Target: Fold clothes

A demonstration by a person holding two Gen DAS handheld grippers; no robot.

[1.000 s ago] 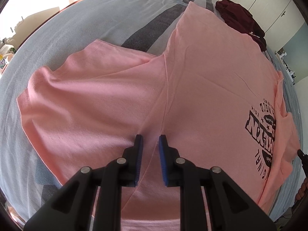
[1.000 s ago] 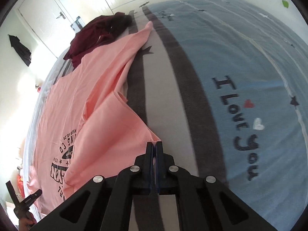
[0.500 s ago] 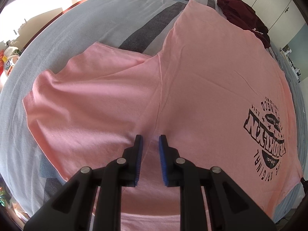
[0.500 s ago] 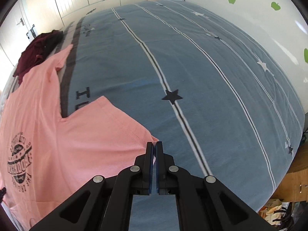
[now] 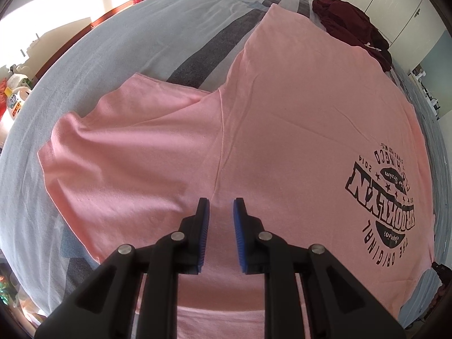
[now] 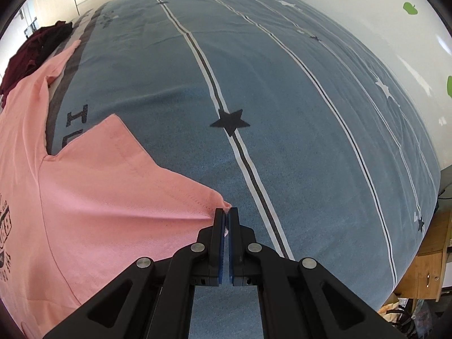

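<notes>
The pink T-shirt lies spread face-up on the bed, printed chest toward my near side, hem running away toward the dark red garment heaped at the far end; its long axis therefore runs away from me, with one sleeve out to each side. My right gripper is clenched on the outer corner of the right sleeve, the cloth drawn into a small peak between the pads, and the sleeve is pulled out flat over the blue star-patterned part of the cover. The shirt body lies to the left of these fingers, so any fold from here must travel leftward, across the long axis and over the print. My left gripper hangs above the left shoulder seam, pointing steeply down, jaws a little apart and just now widened slightly, with fabric under the gap but no pinch that I can see; I judge it released. The left sleeve spreads to the left of those fingers, somewhat rumpled. Assessment: the shirt is laid out and no fold is yet made. The right hand is the one with a hold, so it is better placed to carry its sleeve inward. The left could close at the seam to anchor the line of the fold. Risk noted: the corner grip is shallow and may slip if pulled taut.
</notes>
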